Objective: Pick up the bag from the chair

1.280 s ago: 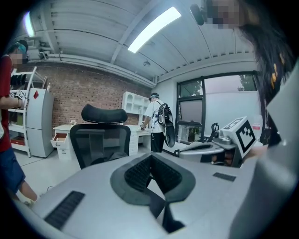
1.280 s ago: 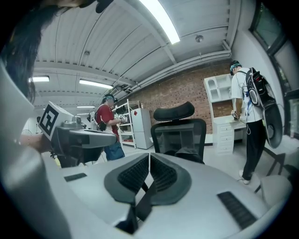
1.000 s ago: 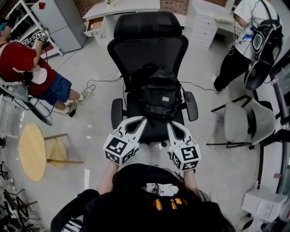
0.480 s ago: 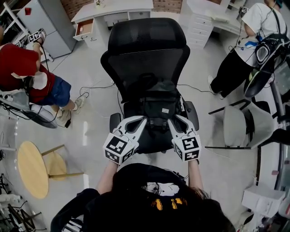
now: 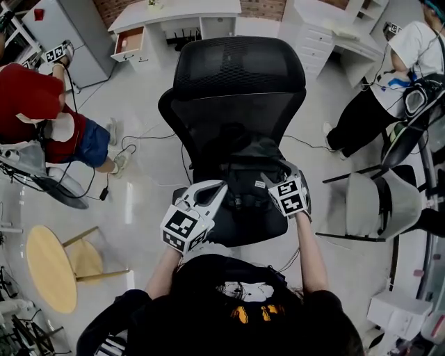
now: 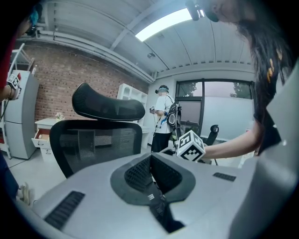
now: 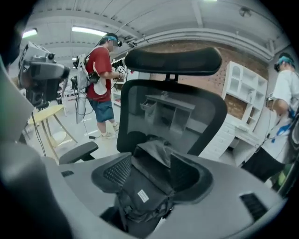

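Note:
A black backpack (image 5: 249,182) rests on the seat of a black mesh office chair (image 5: 236,90), leaning on the backrest. My right gripper (image 5: 268,178) is over the bag's right top and is open. In the right gripper view the bag's top (image 7: 150,156) sits between the two spread pads of my right gripper (image 7: 152,163). My left gripper (image 5: 221,186) is at the bag's left edge. In the left gripper view the tips of my left gripper (image 6: 149,158) meet, and a black strap with a small label (image 6: 154,200) runs between the jaws. The right gripper's marker cube (image 6: 190,145) shows beyond.
A seated person in red (image 5: 42,111) is at the left, with a round wooden table (image 5: 50,268) below. A person in white (image 5: 400,62) stands at the right beside a grey chair (image 5: 372,205). White desks (image 5: 174,12) line the back. A cable (image 5: 149,132) lies on the floor.
The right gripper has moved forward from the seat's front edge onto the bag's top. The left gripper has stayed at the bag's left side. The chair looks closer.

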The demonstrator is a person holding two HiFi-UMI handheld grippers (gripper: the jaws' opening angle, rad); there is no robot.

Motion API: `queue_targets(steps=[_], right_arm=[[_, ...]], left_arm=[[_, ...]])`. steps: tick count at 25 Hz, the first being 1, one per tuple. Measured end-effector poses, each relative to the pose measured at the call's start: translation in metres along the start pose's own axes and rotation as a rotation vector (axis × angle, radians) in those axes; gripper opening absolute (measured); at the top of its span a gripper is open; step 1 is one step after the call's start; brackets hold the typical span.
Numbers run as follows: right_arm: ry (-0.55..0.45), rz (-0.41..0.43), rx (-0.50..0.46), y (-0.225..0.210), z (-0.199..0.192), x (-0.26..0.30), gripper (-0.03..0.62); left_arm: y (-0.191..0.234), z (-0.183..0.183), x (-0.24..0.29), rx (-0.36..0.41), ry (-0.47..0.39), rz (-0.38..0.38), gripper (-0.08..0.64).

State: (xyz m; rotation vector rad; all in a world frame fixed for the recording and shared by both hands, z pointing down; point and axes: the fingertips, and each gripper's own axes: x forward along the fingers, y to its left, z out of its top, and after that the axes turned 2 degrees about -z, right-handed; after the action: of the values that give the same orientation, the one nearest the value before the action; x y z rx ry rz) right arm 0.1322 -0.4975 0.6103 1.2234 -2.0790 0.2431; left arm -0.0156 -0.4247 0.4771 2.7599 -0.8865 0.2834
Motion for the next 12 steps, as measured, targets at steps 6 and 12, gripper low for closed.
queue_targets(steps=[6, 12], right_arm=[[0.173, 0.025, -0.108, -0.017, -0.020, 0.069, 0.288], [0.273, 0.011, -0.186, -0.030, -0.022, 0.121, 0.304]], left_arm=[[0.019, -0.002, -0.001, -0.021, 0.013, 0.004, 0.005], [0.035, -0.008, -0.008, -0.034, 0.042, 0.028, 0.005]])
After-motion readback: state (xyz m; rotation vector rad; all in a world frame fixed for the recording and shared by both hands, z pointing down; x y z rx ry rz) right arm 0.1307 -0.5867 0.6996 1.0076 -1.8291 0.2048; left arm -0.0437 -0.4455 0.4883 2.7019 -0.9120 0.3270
